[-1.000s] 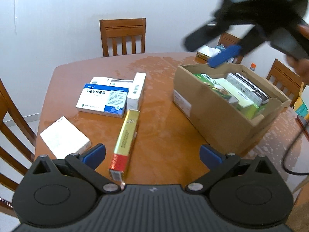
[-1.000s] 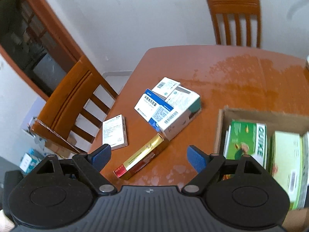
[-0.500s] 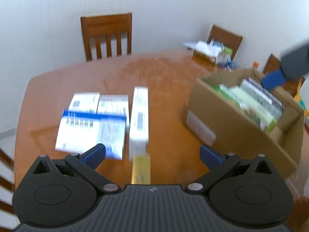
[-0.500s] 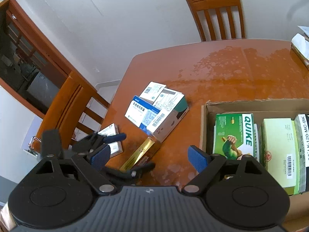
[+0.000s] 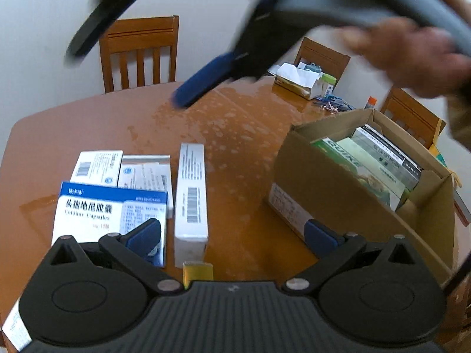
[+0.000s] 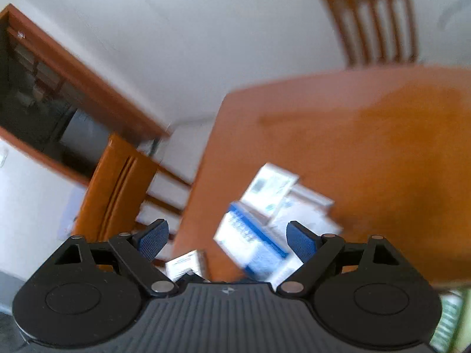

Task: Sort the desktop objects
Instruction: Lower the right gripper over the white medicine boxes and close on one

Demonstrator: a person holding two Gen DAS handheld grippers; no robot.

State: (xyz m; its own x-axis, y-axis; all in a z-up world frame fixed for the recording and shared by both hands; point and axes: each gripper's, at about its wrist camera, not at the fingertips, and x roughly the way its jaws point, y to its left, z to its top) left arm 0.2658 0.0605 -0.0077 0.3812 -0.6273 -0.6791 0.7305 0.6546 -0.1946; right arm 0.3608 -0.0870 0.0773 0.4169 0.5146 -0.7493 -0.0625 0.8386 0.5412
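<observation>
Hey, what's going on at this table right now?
A person is sorting medicine boxes into a cardboard box with a handheld gripper in each hand. Neither holds anything yet. The left gripper hangs open over a narrow white box, beside the blue-and-white capsule box. The right gripper, also open, is above the loose boxes; its view is blurred.

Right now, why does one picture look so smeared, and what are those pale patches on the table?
Right wrist view: motion blur smears the boxes and chair. Left wrist view: mostly sharp, only the right gripper overhead is streaked; the patches look like window glare on the table.
</observation>
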